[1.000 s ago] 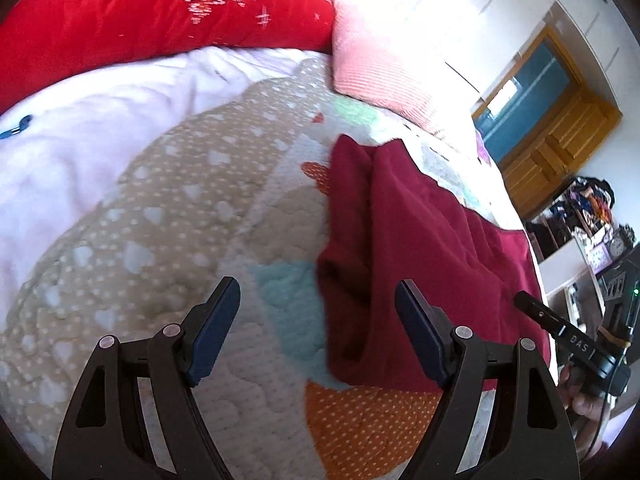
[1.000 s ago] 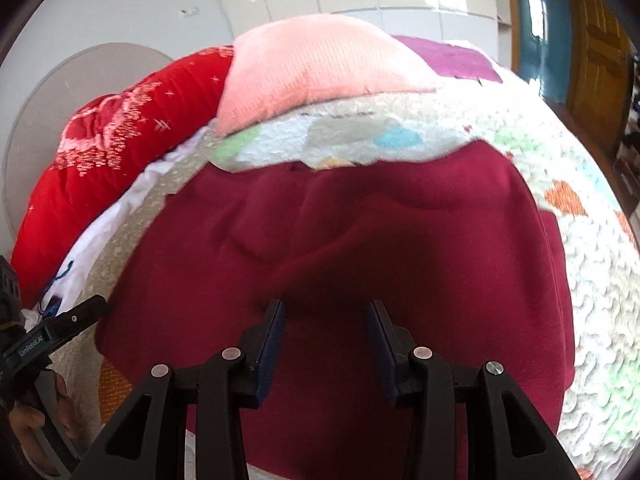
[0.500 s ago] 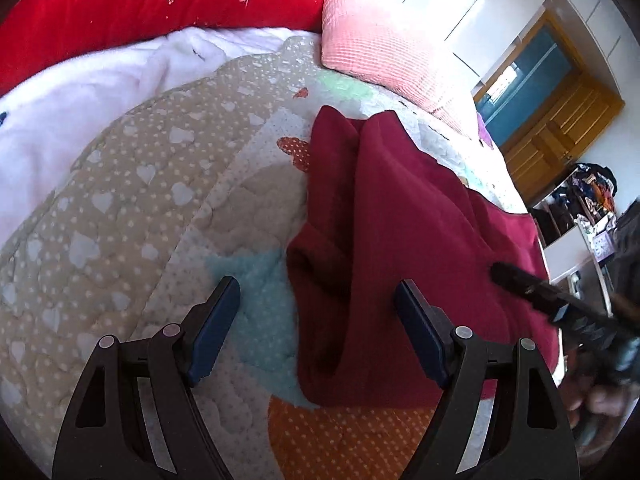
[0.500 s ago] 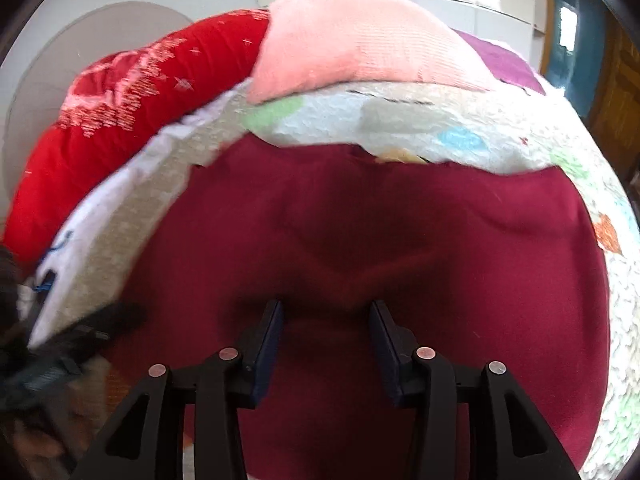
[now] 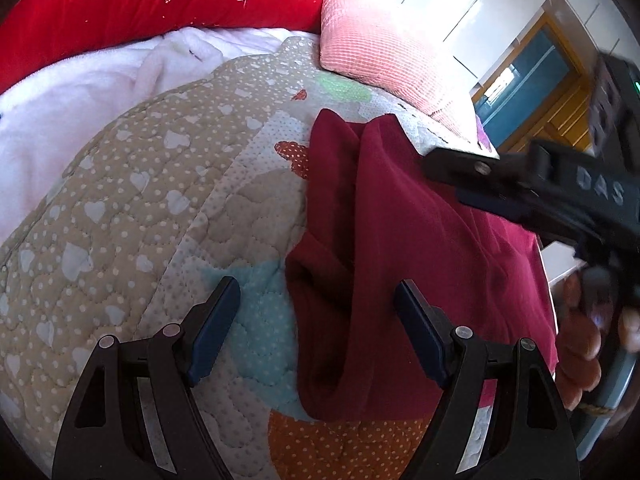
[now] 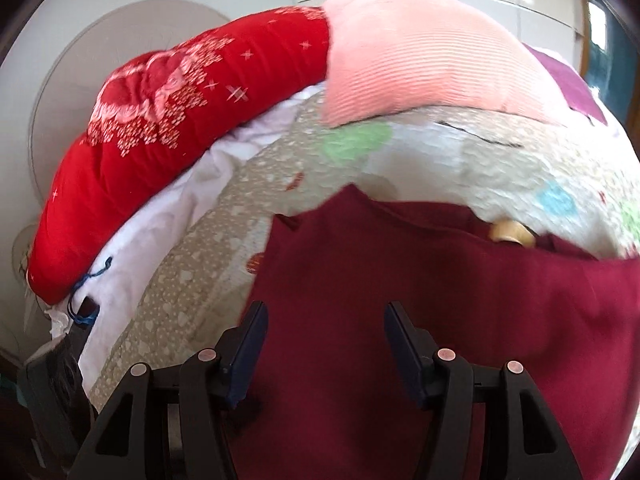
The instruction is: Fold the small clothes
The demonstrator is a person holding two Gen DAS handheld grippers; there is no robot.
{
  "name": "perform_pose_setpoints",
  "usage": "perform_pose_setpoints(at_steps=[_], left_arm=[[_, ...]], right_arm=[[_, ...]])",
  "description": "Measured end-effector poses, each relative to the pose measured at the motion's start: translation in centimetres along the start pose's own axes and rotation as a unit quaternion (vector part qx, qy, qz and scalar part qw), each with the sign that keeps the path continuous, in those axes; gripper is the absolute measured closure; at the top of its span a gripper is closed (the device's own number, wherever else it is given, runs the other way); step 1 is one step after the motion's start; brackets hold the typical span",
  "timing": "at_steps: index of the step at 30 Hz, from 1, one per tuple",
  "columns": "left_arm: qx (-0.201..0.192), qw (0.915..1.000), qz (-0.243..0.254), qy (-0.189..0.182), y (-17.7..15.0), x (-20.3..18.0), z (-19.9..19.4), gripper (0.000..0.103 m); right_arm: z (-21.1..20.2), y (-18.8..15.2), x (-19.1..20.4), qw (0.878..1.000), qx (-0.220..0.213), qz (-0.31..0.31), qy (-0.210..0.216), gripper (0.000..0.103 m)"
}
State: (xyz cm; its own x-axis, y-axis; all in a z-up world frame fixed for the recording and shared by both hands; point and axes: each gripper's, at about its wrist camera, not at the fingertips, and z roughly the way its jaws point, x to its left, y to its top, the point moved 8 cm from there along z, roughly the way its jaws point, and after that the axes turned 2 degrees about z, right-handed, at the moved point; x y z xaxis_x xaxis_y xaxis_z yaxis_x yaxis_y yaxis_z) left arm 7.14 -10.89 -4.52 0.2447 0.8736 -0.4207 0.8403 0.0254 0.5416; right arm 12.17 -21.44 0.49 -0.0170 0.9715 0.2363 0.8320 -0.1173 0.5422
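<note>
A dark red garment (image 5: 400, 240) lies partly folded on a patchwork quilt (image 5: 160, 200) on a bed. Its left edge is doubled over into a long ridge. My left gripper (image 5: 316, 312) is open just above the garment's near left edge, holding nothing. My right gripper (image 6: 324, 340) is open over the garment (image 6: 440, 320), with cloth under and between its fingers but not pinched. The right gripper also shows in the left wrist view (image 5: 520, 188), hovering over the garment's right side.
A red embroidered cushion (image 5: 140, 4) and a pink ribbed pillow (image 5: 380, 52) lie at the head of the bed. A white fluffy blanket (image 5: 80, 92) lies at the left. A wooden door (image 5: 552, 92) and shelves stand beyond the bed's right edge.
My right gripper has opened wider and swung left and forward over the garment. My left gripper has moved slightly closer to the garment's folded left edge.
</note>
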Motion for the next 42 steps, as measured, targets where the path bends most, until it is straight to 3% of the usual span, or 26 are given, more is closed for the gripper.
perform_pose_setpoints(at_steps=[10,15,20,24,26,28,31,33,35,37,38,39,41,42], left_arm=[[0.000,1.0000,-0.004,-0.009,0.1,0.3,0.0,0.023],[-0.002,1.0000,0.001,-0.006,0.0,0.2,0.1,0.022],[-0.003,1.0000,-0.004,-0.008,0.1,0.2,0.2,0.022],[-0.005,1.0000,0.005,0.001,0.3,0.0,0.6,0.022],[-0.007,0.9999,0.008,0.004,0.4,-0.1,0.7,0.022],[-0.007,0.9999,0.009,0.007,0.5,-0.2,0.8,0.021],[-0.013,0.9999,0.008,-0.001,0.9,-0.5,1.0,0.021],[-0.013,0.9999,0.011,0.002,1.1,-0.6,1.4,0.021],[-0.015,0.9998,0.013,0.008,1.3,-0.5,1.7,0.021],[-0.017,0.9997,0.015,0.013,1.4,-0.6,1.8,0.021],[-0.017,0.9996,0.016,0.016,1.5,-0.6,1.9,0.021],[-0.018,0.9995,0.017,0.017,1.4,-0.6,1.9,0.021],[-0.018,0.9995,0.018,0.020,1.5,-0.7,2.0,0.021],[-0.018,0.9995,0.018,0.020,1.5,-0.6,2.0,0.021]], right_arm=[[4.6,1.3,1.4,0.998,0.064,-0.012,-0.013,0.044],[4.6,1.2,1.3,0.998,0.062,-0.006,-0.008,0.044],[1.5,0.6,-0.6,0.999,0.030,-0.012,-0.017,0.044],[-2.4,-1.1,-5.5,0.998,0.001,-0.004,-0.061,0.044],[-5.0,-2.3,-9.5,0.994,-0.025,0.010,-0.104,0.044],[-7.8,-3.4,-14.2,0.986,-0.051,0.030,-0.158,0.044],[-10.7,-5.1,-20.9,0.967,-0.074,0.070,-0.234,0.036],[-11.2,-6.2,-24.0,0.962,-0.073,0.107,-0.241,0.035],[-10.4,-7.1,-25.7,0.968,-0.061,0.143,-0.199,0.035],[-9.4,-7.2,-25.2,0.976,-0.055,0.139,-0.157,0.039],[-9.1,-7.0,-24.7,0.977,-0.060,0.113,-0.168,0.048],[-8.9,-6.9,-24.4,0.976,-0.062,0.089,-0.187,0.066],[-8.7,-6.8,-24.3,0.972,-0.057,0.062,-0.219,0.089],[-8.9,-6.7,-24.5,0.973,-0.058,0.065,-0.215,0.090]])
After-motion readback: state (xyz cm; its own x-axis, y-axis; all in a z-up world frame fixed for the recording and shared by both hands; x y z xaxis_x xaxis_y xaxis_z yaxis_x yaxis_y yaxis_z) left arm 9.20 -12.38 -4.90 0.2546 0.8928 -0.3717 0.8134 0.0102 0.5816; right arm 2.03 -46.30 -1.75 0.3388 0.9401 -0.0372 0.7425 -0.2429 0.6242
